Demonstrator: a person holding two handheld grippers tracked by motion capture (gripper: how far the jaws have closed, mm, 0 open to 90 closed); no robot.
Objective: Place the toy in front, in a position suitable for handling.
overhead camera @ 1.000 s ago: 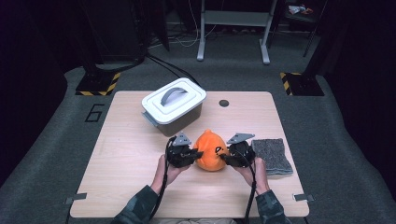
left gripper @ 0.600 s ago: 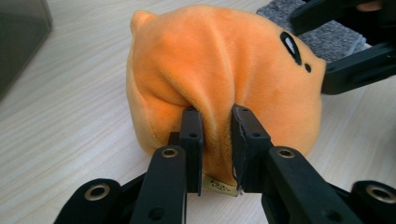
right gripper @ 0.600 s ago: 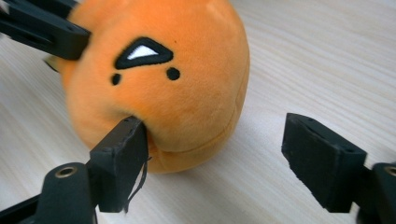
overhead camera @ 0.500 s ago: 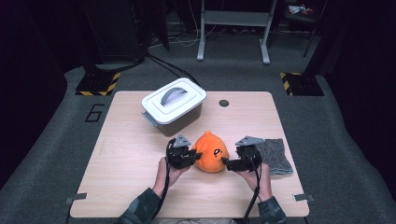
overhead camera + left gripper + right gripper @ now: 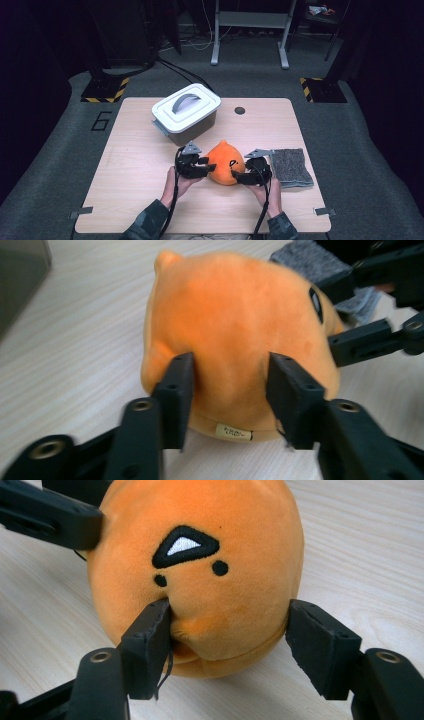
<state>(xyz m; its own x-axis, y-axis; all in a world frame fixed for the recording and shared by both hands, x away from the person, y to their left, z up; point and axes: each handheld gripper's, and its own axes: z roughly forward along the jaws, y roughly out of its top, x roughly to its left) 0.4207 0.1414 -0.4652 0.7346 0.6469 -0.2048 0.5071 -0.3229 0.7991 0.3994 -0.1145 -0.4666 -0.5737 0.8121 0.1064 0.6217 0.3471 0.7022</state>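
An orange round plush toy (image 5: 225,162) with a stitched black face lies on the wooden table (image 5: 130,165), near the front middle. My left gripper (image 5: 206,167) grips its left side; in the left gripper view (image 5: 230,385) both jaws press into the plush's back above a small label. From the right, my right gripper (image 5: 239,175) holds the toy; in the right gripper view (image 5: 227,630) its jaws clamp the lower face, and the left one dents the fabric. Beyond the toy, the right gripper view also catches a jaw of the left gripper (image 5: 50,515).
A white lidded box (image 5: 186,112) with a grey handle stands just behind and left of the toy. A grey folded cloth (image 5: 290,167) lies right of my right hand. There is a small dark hole (image 5: 240,110) in the table at the back. Bare wood lies to the left.
My right gripper has dropped slightly toward the table's front edge and closed in on the toy's lower face. The toy and left gripper have barely moved.
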